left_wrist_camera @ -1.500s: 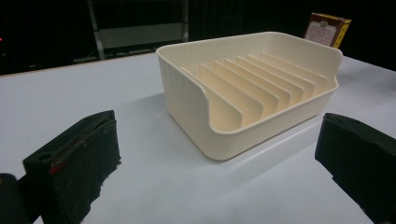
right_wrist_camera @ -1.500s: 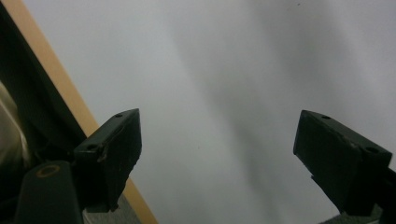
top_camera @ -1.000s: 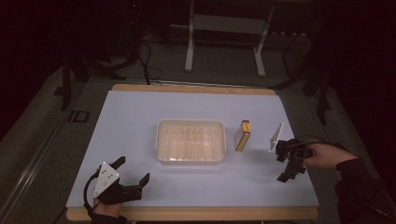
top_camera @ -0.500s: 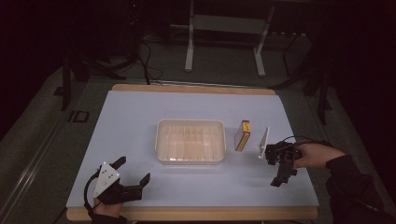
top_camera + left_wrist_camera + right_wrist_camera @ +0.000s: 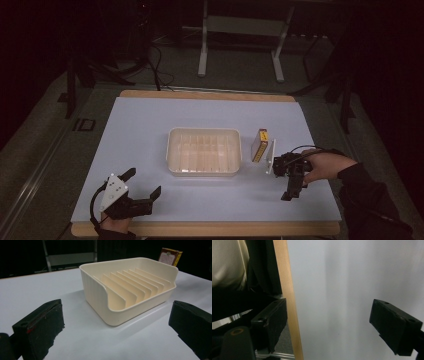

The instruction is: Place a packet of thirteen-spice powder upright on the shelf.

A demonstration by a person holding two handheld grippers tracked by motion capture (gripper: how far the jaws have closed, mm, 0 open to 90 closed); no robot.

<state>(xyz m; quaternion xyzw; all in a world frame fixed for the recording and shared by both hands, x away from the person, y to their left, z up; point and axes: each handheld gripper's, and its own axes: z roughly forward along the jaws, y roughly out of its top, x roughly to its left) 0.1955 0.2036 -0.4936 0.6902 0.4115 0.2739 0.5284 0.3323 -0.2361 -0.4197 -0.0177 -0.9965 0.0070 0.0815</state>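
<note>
A cream tray (image 5: 204,150) with upright dividers sits mid-table. Just right of it a small yellow and brown box (image 5: 259,145) stands on edge. My left gripper (image 5: 143,183) rests near the front left edge of the table, open and empty. In the left gripper view its jaws (image 5: 116,322) frame the tray (image 5: 130,290), with the box (image 5: 171,256) behind it. My right gripper (image 5: 291,187) hangs right of the box, jaws pointing toward the table's front. In the right gripper view it is open (image 5: 329,315) over bare white tabletop, holding nothing.
The white table top (image 5: 150,130) has a wooden front edge (image 5: 287,302), and a person's torso shows beyond it in the right gripper view. A metal stand (image 5: 240,30) and cables lie on the dark floor behind the table.
My right gripper has moved left toward the box and tray, staying open. The left gripper, tray and box have not moved.
</note>
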